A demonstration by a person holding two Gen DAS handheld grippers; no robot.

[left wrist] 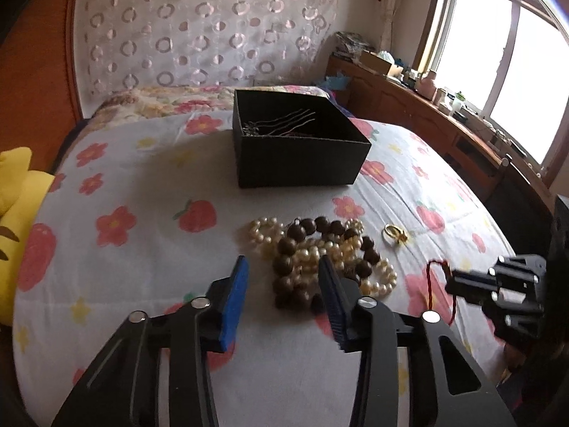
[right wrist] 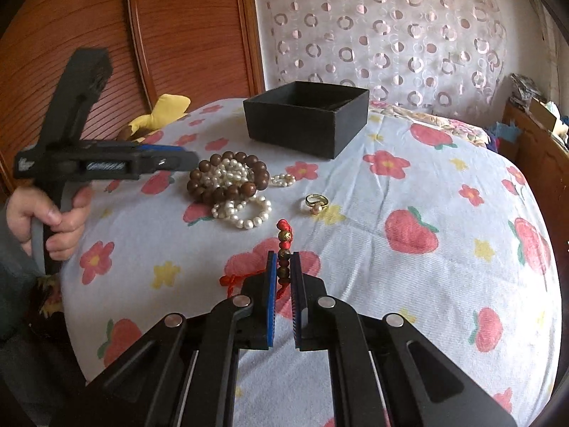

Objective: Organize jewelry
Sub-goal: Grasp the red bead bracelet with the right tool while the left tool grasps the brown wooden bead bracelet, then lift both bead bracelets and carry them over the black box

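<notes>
Red beaded cord [right wrist: 284, 249], near the bed's [right wrist: 426, 284] front edge, is clamped in the closed right gripper [right wrist: 283, 277] for transfer to the black box [right wrist: 306, 124], while the pearl-and-wood bead heap [left wrist: 316, 259] is straddled, ungripped, by the half-open left gripper [left wrist: 284, 284].

Black box [left wrist: 302, 163], brown and cream beads [left wrist: 320, 263], red-flowered white bedspread [left wrist: 142, 256].

From my left claw [left wrist: 282, 277], the heap of pearls and brown beads [left wrist: 320, 259] sits dead ahead at twelve o'clock, blocking a straight reach. Beyond it, bare bedspread [left wrist: 142, 185] leads to the black box [left wrist: 302, 146], open on top. At three o'clock my right claw [right wrist: 283, 259] crowds the lane; nine o'clock is open bed.
</notes>
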